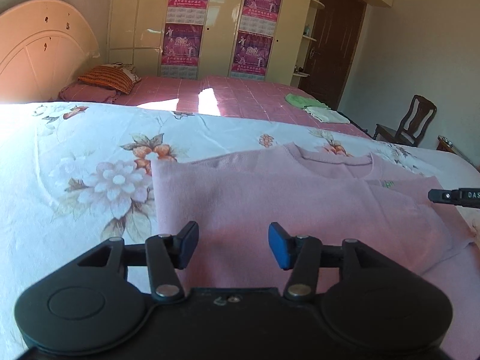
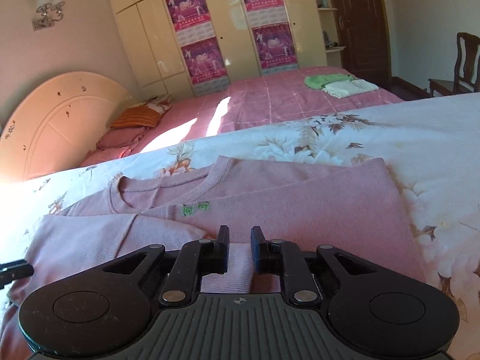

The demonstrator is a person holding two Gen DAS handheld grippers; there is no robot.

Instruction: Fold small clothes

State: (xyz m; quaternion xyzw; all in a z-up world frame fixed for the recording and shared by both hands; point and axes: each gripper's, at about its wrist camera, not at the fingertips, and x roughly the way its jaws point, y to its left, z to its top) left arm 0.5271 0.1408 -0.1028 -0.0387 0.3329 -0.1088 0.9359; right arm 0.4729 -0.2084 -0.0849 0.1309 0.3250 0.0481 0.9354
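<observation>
A small pink knit top [image 1: 294, 198] lies flat on a white floral sheet [image 1: 75, 156], neckline at the far side, both side parts folded over its middle. My left gripper [image 1: 233, 244] is open and empty just above its near left part. In the right wrist view the same top [image 2: 300, 207] shows green stitching near the collar. My right gripper [image 2: 240, 247] hovers over its near edge, fingers narrowly apart, with a folded pink cuff seen between them; no grip is visible. The tip of the right gripper shows at the edge of the left view [image 1: 450, 196].
Behind the sheet is a bed with a pink checked cover [image 1: 240, 93], an orange striped pillow [image 1: 106, 79] and folded green and white clothes [image 2: 339, 85]. A cream wardrobe with posters [image 1: 210, 24], a dark door [image 1: 333, 45] and a wooden chair [image 1: 411, 123] stand beyond.
</observation>
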